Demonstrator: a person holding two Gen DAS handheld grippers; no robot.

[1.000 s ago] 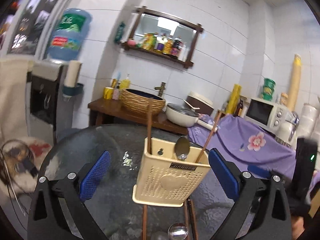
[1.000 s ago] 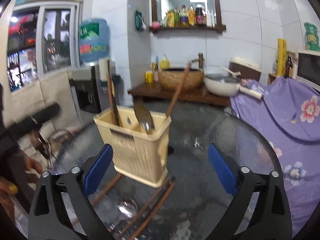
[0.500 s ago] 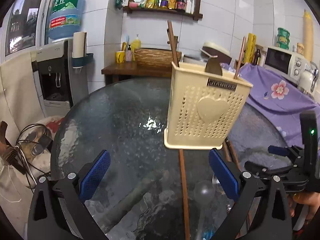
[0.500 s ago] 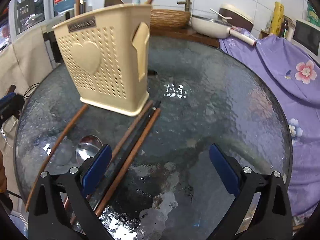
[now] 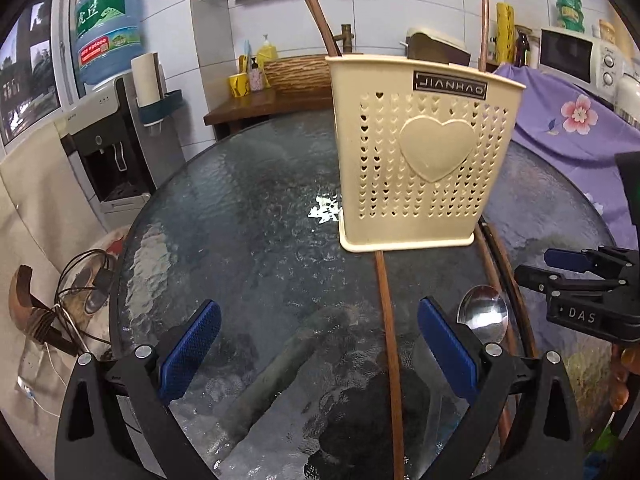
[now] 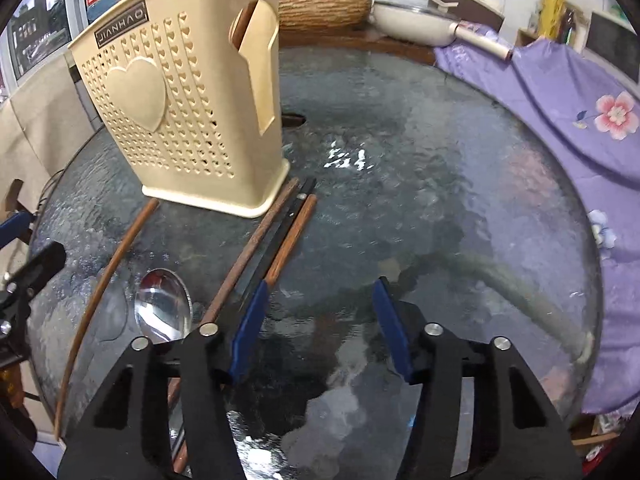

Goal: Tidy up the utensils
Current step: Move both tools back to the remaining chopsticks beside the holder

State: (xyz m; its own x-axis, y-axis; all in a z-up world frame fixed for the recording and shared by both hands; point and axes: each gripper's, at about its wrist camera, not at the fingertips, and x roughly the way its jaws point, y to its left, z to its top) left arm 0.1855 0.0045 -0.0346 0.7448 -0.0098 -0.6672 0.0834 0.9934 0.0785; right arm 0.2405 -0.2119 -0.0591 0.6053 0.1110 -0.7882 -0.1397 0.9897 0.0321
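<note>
The cream plastic utensil holder with heart holes point(image 5: 424, 152) stood upright on the round dark glass table point(image 5: 256, 216), upper centre of both views. The steel spoon point(image 6: 163, 304) and brown wooden chopsticks point(image 6: 256, 248) lay on the glass below it. The left gripper point(image 5: 320, 348) was spread wide over bare glass. The right gripper point(image 6: 320, 320) had just been closing, half spread, with nothing between its pads; its left finger stood beside the chopsticks.

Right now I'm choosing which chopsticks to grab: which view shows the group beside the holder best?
The right wrist view: the three chopsticks lie side by side, nearly full length. The left wrist view shows them only partly, behind the spoon.
</note>
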